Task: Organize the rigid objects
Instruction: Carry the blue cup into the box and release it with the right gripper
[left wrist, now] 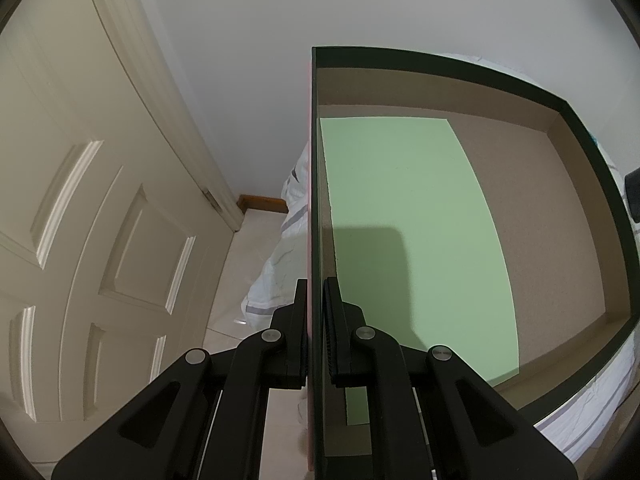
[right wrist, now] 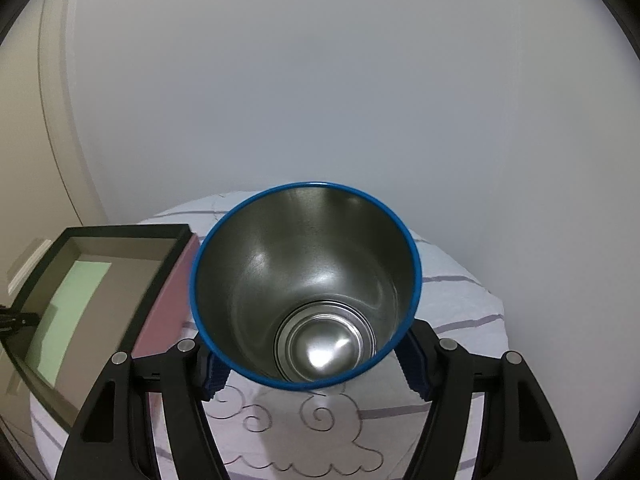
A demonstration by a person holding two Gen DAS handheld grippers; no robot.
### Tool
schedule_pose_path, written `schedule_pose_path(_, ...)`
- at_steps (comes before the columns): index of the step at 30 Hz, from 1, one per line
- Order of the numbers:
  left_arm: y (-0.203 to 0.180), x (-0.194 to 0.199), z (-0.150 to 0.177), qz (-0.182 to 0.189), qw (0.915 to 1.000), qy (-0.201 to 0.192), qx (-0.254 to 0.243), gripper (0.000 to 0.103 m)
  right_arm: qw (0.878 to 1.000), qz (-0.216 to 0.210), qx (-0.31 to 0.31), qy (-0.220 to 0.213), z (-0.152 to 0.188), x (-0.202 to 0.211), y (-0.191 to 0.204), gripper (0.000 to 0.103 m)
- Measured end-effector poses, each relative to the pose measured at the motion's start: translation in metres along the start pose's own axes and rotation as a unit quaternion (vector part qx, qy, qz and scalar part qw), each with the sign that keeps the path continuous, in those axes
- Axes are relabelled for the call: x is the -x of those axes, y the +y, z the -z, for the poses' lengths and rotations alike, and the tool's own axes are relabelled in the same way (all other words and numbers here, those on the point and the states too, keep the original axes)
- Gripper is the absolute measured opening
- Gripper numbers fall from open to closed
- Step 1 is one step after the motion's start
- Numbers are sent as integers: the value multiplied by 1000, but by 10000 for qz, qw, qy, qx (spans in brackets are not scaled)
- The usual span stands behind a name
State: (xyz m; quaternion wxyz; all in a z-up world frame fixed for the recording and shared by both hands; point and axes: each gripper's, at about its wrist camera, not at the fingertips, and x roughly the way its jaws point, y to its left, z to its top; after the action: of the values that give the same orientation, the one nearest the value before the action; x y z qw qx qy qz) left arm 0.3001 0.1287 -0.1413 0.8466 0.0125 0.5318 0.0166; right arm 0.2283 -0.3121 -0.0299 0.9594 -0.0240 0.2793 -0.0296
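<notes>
Carrying steel cup (right wrist: pixel 306 286) clamped in right gripper (right wrist: pixel 312 368) toward box (right wrist: pixel 132 236) at nine o'clock (left gripper (left wrist: pixel 316 320) pinching box wall); next: lower inside.

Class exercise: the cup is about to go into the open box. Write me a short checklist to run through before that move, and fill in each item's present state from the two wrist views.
1. Right tongs grip the blue-rimmed metal cup, pads on both sides: ok.
2. Cup is empty inside: ok.
3. Left tongs are shut on the box wall, steadying it: ok.
4. Box floor has free room beside the green sheet: ok.
5. Cup is already over the box opening: not ok, it hangs beside the box, above the patterned bedsheet.
6. Cup fits under the box rim: cannot tell.
</notes>
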Motion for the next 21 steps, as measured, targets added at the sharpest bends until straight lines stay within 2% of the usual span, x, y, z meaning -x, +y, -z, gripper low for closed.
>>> schedule_pose_path(6, 0, 0, 1, 22, 10000, -10, 13, 5, 9998, -119, 89, -109, -3, 29, 4, 70)
schedule_pose_path(12, -2, 0, 2, 26, 10000, -16, -9, 5, 9984, -271, 291, -390, -15, 56, 25, 70)
schedule_pose_path(17, -5, 0, 3, 14, 10000, -24, -47, 5, 9944, -701, 636, -479, -29, 69, 65, 70)
schedule_pose_path(21, -5, 0, 2, 36, 10000, -29, -74, 5, 9865, -1281, 981, -292, -32, 67, 109, 70)
